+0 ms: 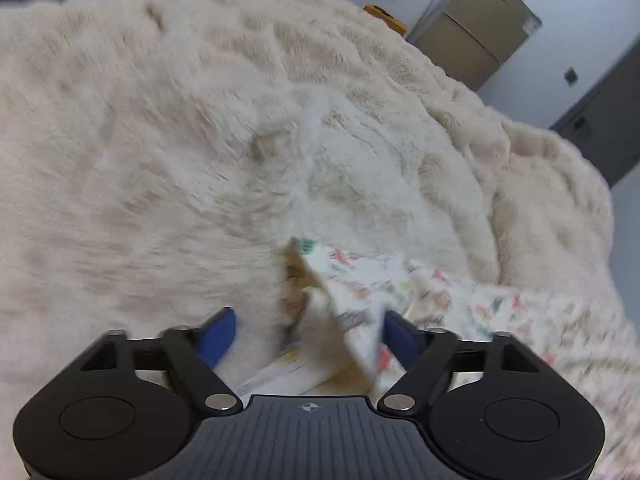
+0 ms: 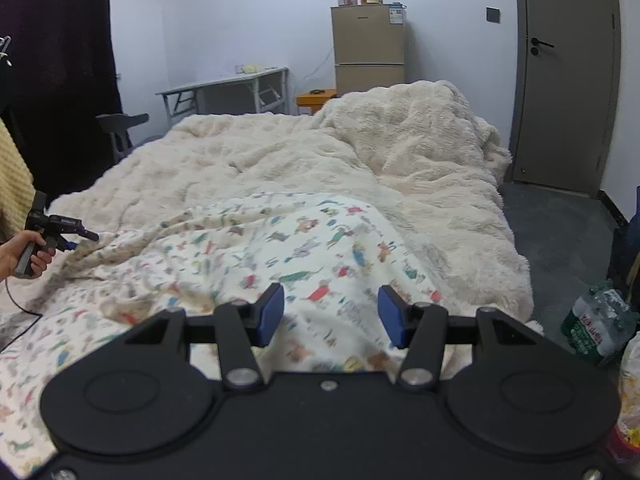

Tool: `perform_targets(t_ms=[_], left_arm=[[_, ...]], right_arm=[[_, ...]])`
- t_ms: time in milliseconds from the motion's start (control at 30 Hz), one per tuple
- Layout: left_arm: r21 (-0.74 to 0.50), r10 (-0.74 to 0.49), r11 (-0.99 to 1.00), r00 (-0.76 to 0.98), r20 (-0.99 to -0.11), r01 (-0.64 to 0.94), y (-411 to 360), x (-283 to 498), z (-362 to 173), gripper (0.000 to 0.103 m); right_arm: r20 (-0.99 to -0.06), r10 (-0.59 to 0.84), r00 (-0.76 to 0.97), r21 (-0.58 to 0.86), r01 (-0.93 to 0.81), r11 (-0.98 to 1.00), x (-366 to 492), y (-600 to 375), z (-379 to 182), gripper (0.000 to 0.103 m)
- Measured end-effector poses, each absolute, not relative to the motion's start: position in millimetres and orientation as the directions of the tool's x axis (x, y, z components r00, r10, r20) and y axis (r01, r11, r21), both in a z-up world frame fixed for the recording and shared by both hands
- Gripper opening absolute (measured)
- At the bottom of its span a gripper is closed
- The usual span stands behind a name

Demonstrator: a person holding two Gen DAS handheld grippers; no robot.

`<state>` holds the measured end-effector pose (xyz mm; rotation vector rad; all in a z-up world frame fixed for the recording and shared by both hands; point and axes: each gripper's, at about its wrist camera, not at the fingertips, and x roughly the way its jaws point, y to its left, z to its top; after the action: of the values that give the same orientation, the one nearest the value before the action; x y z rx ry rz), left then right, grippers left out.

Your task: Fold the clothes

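A cream garment point(image 2: 304, 240) printed with small coloured animals lies spread and rumpled on a fluffy cream blanket point(image 2: 280, 152) that covers the bed. My right gripper point(image 2: 330, 316) hovers open over the garment's near part, with no cloth between its blue pads point(image 2: 272, 312). At the far left a person's hand point(image 2: 24, 252) holds my left gripper point(image 2: 78, 238) at the garment's left edge. In the blurred left wrist view, the left gripper point(image 1: 310, 338) has its jaws apart, and a raised fold of the garment point(image 1: 360, 280) stands between them, close to the right pad point(image 1: 400, 336).
Beyond the bed stand a tan fridge point(image 2: 368, 48), a grey folding table point(image 2: 228, 84), an orange box point(image 2: 316, 98) and a dark chair point(image 2: 120, 124). A grey door point(image 2: 568, 80) is on the right. A pack of water bottles point(image 2: 596, 320) sits on the dark floor.
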<state>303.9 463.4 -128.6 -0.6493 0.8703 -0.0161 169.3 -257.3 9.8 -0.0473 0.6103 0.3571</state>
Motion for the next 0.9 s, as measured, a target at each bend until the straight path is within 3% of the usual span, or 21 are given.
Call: perform_targets(t_ms=[67,133,200,300,333,400,533,633,667,700,733,767,900], left_arm=[[-0.479,-0.215,0.857,0.713,-0.668,-0.189,454.0,309.7,-111.0,0.006],[-0.415,-0.156,0.904,0.823,-0.546,-0.104,442.9,304.9,-81.7,0.006],[-0.351,-0.048,0.923,0.856,-0.516,-0.160,442.3,307.1,-62.0,0.010],[-0.062,0.283,0.910,0.722,-0.632,-0.411,438.0,328.4,-47.4,0.055],[0.004,0.356,0.888,0.680,-0.641,-0.461,436.9,330.9,-46.3,0.057],[-0.093,0.308,0.874,0.692,-0.653,-0.477,450.7,316.2,-45.2,0.059],[-0.424,0.025,0.784,0.707,-0.707,-0.452,487.5,281.2,-75.2,0.074],[-0.496,-0.118,0.752,0.651,-0.750,-0.435,486.3,265.4,-109.3,0.075],[-0.476,-0.116,0.761,0.629,-0.768,-0.440,479.9,264.3,-119.0,0.074],[-0.450,-0.102,0.772,0.611,-0.785,-0.449,472.8,265.5,-127.8,0.062],[-0.449,-0.087,0.768,0.620,-0.780,-0.457,469.4,263.8,-131.7,0.043],[-0.461,-0.070,0.756,0.643,-0.763,-0.465,467.8,260.7,-133.3,0.000],[-0.452,0.080,0.723,0.713,-0.696,-0.522,463.9,240.9,-123.2,0.000]], right_arm=[[-0.583,0.301,0.755,0.054,-0.334,0.941,174.1,-254.0,6.1,0.051],[-0.589,0.306,0.748,0.058,-0.339,0.939,176.0,-252.3,3.0,0.051],[-0.594,0.302,0.746,0.057,-0.336,0.940,179.7,-249.1,2.4,0.051],[-0.595,0.308,0.743,0.050,-0.348,0.936,181.9,-245.5,2.8,0.051],[-0.595,0.310,0.742,0.048,-0.353,0.935,182.7,-244.3,2.9,0.051],[-0.582,0.321,0.747,0.035,-0.372,0.928,179.5,-240.7,6.0,0.051],[-0.546,0.384,0.744,0.071,-0.416,0.907,170.1,-246.9,12.7,0.051],[-0.529,0.408,0.744,0.101,-0.422,0.901,165.9,-256.7,14.6,0.051],[-0.521,0.417,0.744,0.127,-0.416,0.901,164.4,-266.4,13.4,0.051],[-0.513,0.426,0.745,0.155,-0.408,0.900,162.9,-276.6,12.0,0.051],[-0.509,0.430,0.745,0.180,-0.396,0.900,162.8,-285.1,10.0,0.052],[-0.506,0.435,0.745,0.217,-0.378,0.900,162.4,-296.1,6.6,0.053],[-0.514,0.407,0.755,0.305,-0.282,0.910,163.0,-337.6,-14.0,0.055]])
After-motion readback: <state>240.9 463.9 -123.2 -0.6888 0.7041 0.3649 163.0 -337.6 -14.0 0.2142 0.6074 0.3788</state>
